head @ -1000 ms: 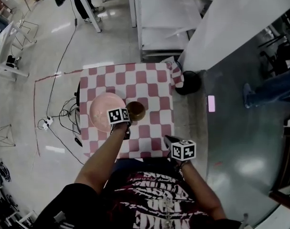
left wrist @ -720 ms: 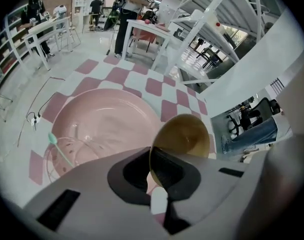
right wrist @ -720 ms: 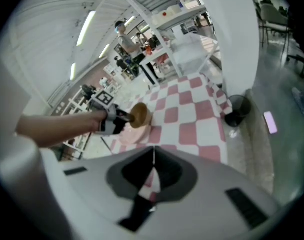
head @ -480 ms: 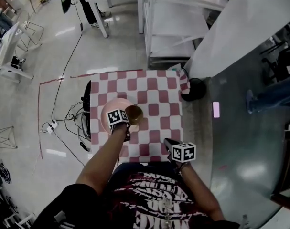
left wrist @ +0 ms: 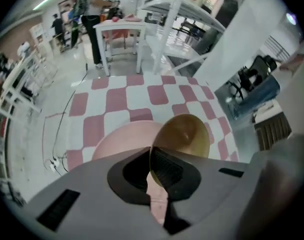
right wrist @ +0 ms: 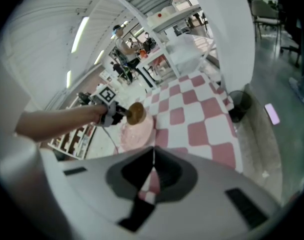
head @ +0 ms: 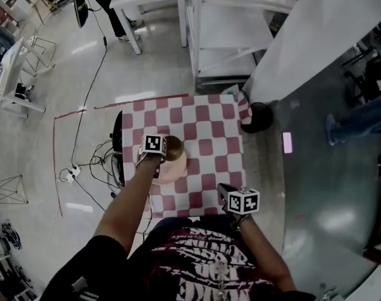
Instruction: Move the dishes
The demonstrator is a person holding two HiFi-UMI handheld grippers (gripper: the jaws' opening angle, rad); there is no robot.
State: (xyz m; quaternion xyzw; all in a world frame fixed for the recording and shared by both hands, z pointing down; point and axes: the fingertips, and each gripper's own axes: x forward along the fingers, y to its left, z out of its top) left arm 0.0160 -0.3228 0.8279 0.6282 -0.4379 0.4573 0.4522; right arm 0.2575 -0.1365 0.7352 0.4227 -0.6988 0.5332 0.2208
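The left hand-held gripper (left wrist: pixel 153 158) is clamped on the rim of a brown bowl (left wrist: pixel 184 135), with the thin rim pinched between jaws that are nearly together. In the head view this hand-held gripper (head: pixel 160 158) points steeply down, with the bowl (head: pixel 174 148) at its 3 o'clock. The right hand-held gripper (right wrist: pixel 153 167) has its jaws pressed together on nothing. It hangs by the near right corner of the bench (head: pixel 210 123), at about 4 o'clock from the bowl and well apart from it (head: pixel 227 190).

The bowl is small, round and glossy golden-brown, and it is tilted so that its mouth faces the left gripper view. Its inside shows only its own shiny surface. It sits over the far part of a pale pink plate (head: pixel 172 172), which lies flat on the red-and-white checked bench at its left side. Whether bowl and plate touch cannot be told. The visible part of the plate (left wrist: pixel 122 140) is bare.
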